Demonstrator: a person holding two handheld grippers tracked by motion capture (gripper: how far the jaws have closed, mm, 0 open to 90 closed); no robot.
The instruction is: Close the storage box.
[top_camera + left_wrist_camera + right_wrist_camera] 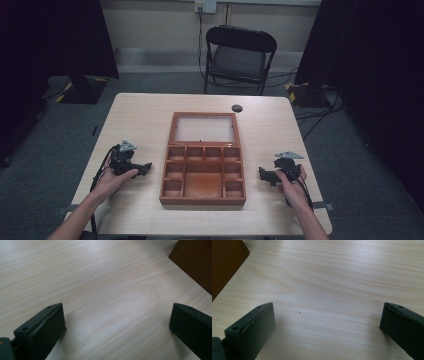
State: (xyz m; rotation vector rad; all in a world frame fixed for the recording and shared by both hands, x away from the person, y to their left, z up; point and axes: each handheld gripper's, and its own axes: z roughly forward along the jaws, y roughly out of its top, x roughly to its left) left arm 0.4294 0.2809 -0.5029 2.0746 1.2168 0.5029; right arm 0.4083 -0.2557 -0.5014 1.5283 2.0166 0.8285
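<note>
A brown wooden box (204,165) with several small compartments lies open in the middle of the light wood table (140,112), its glass-paned lid (204,128) laid flat behind it. My left gripper (145,167) rests on the table left of the box, open, with bare wood between its jaws (117,322). A corner of the box (197,262) shows at the upper right of the left gripper view. My right gripper (264,175) rests right of the box, open and empty (328,321). The box corner (224,262) appears at the upper left of the right gripper view.
A small dark round cap (237,108) sits in the table near its far edge. A black folding chair (239,57) stands beyond the table. Cables trail over the grey floor (320,112) at the right. Dark curtains hang on both sides.
</note>
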